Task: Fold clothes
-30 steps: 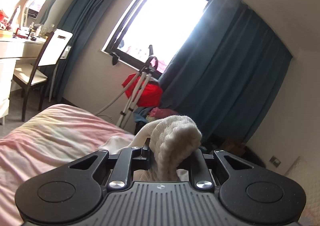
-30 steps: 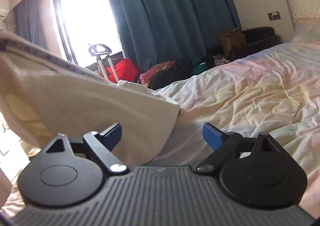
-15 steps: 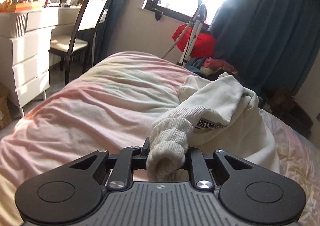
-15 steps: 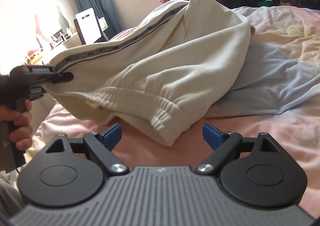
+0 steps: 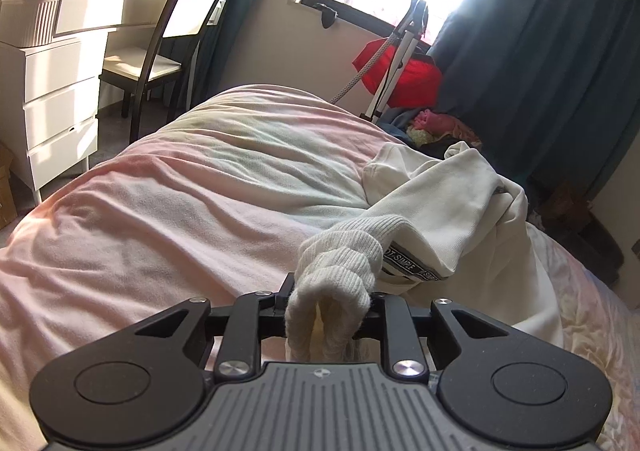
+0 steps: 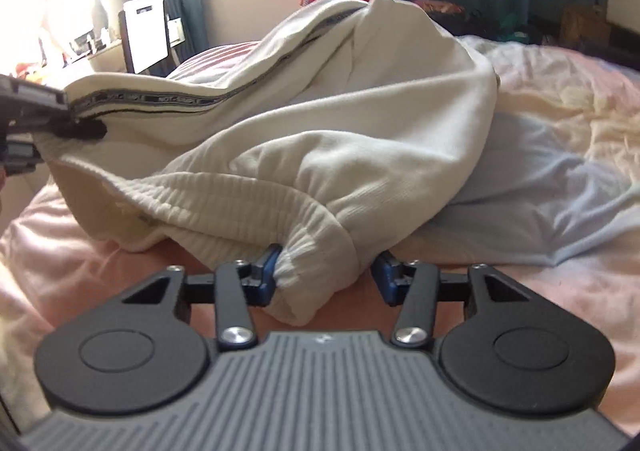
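Note:
A cream sweatshirt (image 5: 452, 207) with a black lettered tape stripe lies bunched on the pink bed (image 5: 180, 219). My left gripper (image 5: 330, 301) is shut on its ribbed cuff (image 5: 340, 263) and holds it just above the sheet. In the right wrist view the sweatshirt (image 6: 340, 131) spreads across the bed, and the left gripper (image 6: 48, 119) shows at the far left holding the striped end. My right gripper (image 6: 326, 277) has its blue pads on both sides of the ribbed hem (image 6: 316, 263), partly closed; the left pad touches the fabric, the right pad stands just off it.
A white dresser (image 5: 52, 63) and a dark chair (image 5: 176, 31) stand left of the bed. A red bag (image 5: 400, 71), a white stand and a pile of clothes sit under the window by blue curtains (image 5: 540, 63). Rumpled pink and blue sheet (image 6: 560, 179) lies to the right.
Both grippers have dropped towards the bed. The sweatshirt has come down onto the sheet. My right gripper has moved in onto the ribbed hem and its jaws have narrowed around it.

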`<action>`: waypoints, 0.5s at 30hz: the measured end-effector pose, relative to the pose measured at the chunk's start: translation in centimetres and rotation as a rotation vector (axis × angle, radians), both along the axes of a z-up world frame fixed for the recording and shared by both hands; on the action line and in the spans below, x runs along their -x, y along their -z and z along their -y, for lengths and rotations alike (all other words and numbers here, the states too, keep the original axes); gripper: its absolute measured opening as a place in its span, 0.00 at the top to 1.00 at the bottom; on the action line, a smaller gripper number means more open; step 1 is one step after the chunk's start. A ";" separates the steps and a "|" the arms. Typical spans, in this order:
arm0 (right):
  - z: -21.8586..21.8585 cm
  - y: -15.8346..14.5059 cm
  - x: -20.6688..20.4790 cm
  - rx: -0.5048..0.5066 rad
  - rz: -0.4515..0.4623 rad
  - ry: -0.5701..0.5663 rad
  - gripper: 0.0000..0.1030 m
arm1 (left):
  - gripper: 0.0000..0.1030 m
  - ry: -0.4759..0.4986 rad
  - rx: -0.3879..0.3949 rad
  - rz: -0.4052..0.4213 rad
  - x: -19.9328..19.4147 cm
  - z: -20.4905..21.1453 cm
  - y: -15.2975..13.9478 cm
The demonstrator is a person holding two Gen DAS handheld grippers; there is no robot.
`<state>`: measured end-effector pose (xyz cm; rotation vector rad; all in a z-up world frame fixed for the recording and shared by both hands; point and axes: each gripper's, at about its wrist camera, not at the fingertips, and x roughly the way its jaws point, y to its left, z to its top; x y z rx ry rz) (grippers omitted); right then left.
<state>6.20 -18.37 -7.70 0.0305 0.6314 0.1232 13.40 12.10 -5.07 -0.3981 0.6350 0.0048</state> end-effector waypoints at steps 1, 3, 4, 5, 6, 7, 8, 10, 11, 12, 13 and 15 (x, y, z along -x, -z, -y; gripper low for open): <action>-0.3 -0.5 0.4 0.028 0.018 -0.011 0.58 | 0.77 0.000 0.008 -0.003 0.0 -0.1 0.0; -0.4 -1.5 1.0 0.065 0.038 -0.024 0.62 | 0.76 0.003 0.024 -0.007 0.2 -0.3 0.0; -0.4 -2.0 1.4 0.080 0.044 -0.034 0.63 | 0.76 0.005 0.032 -0.008 0.3 -0.3 0.1; -0.3 -2.8 2.0 0.095 0.056 -0.045 0.66 | 0.76 0.008 0.044 -0.008 0.5 -0.4 0.1; -0.4 -3.5 2.7 0.116 0.078 -0.058 0.69 | 0.76 0.011 0.070 -0.007 0.7 -0.7 0.0; -0.5 -4.3 3.5 0.145 0.103 -0.072 0.70 | 0.76 0.011 0.107 -0.005 0.9 -0.9 0.1; -0.6 -5.1 4.2 0.173 0.129 -0.087 0.70 | 0.76 0.012 0.145 -0.006 1.1 -1.2 0.1; -0.9 -5.2 4.9 0.212 0.124 -0.127 0.70 | 0.76 0.012 0.216 -0.034 1.4 -1.8 0.5; -1.1 -5.1 5.1 0.229 0.113 -0.149 0.70 | 0.76 0.002 0.239 -0.054 1.4 -2.1 0.7; -1.3 -4.9 5.3 0.247 0.102 -0.170 0.69 | 0.76 -0.011 0.243 -0.073 1.4 -2.2 1.0; -1.5 -4.7 5.5 0.264 0.091 -0.192 0.69 | 0.76 -0.025 0.239 -0.094 1.4 -2.4 1.2; -2.1 -3.4 5.0 0.272 0.023 -0.237 0.69 | 0.75 -0.055 0.183 -0.144 1.2 -2.4 1.8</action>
